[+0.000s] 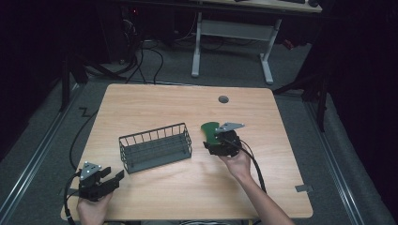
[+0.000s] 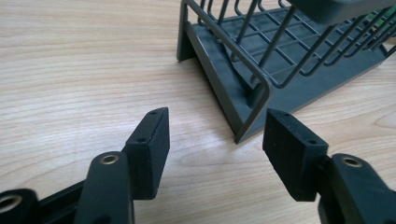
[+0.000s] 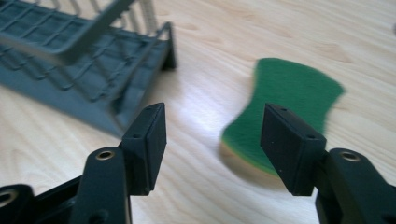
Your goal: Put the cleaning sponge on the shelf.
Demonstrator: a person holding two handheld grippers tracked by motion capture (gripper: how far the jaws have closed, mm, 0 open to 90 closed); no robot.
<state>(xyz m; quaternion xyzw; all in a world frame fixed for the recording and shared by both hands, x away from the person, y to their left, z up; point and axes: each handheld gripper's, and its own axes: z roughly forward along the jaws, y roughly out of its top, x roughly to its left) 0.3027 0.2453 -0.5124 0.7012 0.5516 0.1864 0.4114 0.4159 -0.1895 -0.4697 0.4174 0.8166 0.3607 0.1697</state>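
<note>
A green sponge (image 1: 210, 131) lies flat on the wooden table, right of a dark grey wire basket (image 1: 156, 146). My right gripper (image 1: 217, 143) hovers just in front of the sponge (image 3: 285, 107), jaws open with nothing between them; the sponge's near end sits ahead of the right-hand pad (image 3: 290, 142). My left gripper (image 1: 111, 180) rests near the table's front left corner, open and empty, pointing at the basket's near corner (image 2: 252, 100). The basket (image 3: 79, 60) looks empty.
The table (image 1: 197, 187) has a round cable hole (image 1: 223, 99) at the back. A white-legged desk (image 1: 232, 33) and cables stand on the floor beyond. A small grey tab (image 1: 303, 188) sits at the table's right front edge.
</note>
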